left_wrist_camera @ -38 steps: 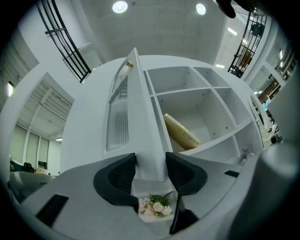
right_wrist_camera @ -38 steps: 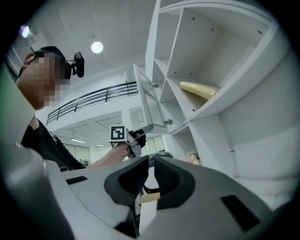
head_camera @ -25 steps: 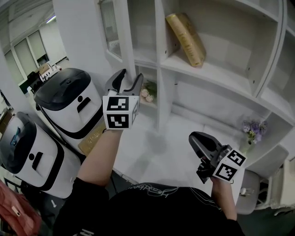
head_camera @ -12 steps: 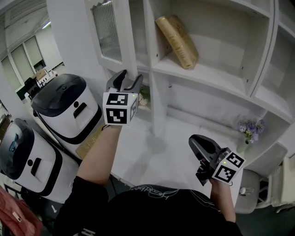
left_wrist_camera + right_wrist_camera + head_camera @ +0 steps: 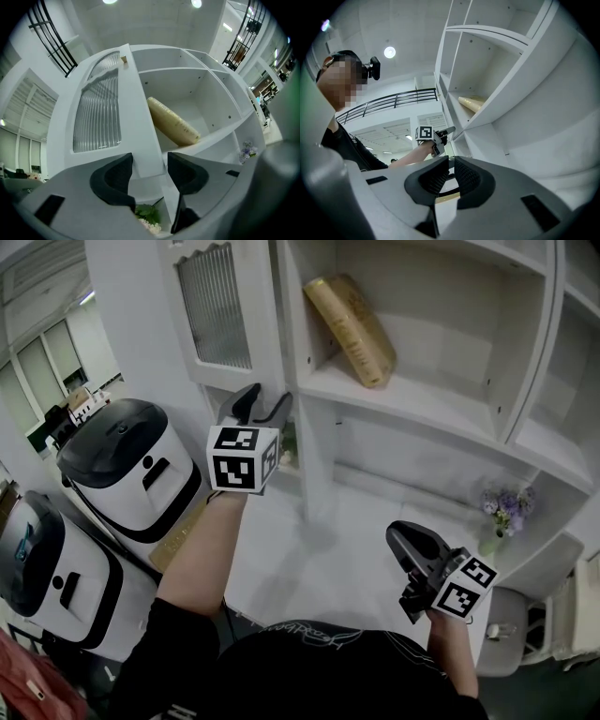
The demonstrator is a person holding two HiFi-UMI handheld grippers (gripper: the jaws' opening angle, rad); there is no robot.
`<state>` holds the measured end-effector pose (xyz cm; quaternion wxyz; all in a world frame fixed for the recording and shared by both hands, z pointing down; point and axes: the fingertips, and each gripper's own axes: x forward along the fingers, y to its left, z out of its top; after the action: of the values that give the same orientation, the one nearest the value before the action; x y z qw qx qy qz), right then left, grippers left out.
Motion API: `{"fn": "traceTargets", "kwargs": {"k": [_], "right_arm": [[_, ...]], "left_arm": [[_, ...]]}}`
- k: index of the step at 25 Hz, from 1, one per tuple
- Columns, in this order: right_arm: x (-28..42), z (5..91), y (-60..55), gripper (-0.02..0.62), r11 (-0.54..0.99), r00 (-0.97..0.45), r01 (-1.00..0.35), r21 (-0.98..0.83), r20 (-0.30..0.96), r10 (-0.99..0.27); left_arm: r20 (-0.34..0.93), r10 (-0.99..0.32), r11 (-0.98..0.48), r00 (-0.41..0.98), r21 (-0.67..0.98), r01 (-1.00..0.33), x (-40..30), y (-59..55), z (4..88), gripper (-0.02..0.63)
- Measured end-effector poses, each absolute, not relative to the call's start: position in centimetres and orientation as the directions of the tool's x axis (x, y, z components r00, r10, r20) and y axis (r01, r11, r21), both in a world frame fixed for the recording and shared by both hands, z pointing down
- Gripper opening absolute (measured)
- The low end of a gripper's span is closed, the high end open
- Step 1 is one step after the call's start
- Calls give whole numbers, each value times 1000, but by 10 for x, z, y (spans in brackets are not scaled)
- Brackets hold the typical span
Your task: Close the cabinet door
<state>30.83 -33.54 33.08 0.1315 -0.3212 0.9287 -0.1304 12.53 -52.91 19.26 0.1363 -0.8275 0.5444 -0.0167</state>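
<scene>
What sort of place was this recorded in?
Likely an office or lab with a home-style display: a white shelf cabinet with a ribbed-glass door, a leaning book, and two white-and-black bin-like machines beside it.

Ahead of your left gripper (image 5: 267,397): door (image 5: 221,307) edge stands between the parted jaws | under door: flowers (image 5: 149,219) just past the jaws | left: bins (image 5: 122,460) crowd you | right: book (image 5: 351,326) leans across shelf (image 5: 412,397), room beside it | below: counter (image 5: 281,559) open

White shelves (image 5: 441,397), a book (image 5: 350,329), purple flowers (image 5: 506,505)
The book leans on one shelf; the purple flowers stand lower, to its right.
</scene>
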Motion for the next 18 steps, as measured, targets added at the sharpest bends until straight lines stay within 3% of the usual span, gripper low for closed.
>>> {"fn": "traceTargets", "kwargs": {"k": [18], "right_arm": [[338, 336, -356, 63, 720, -717, -594, -359, -172, -676]], "left_arm": [[-100, -882, -442, 460, -159, -883, 145, -562, 189, 255]]}}
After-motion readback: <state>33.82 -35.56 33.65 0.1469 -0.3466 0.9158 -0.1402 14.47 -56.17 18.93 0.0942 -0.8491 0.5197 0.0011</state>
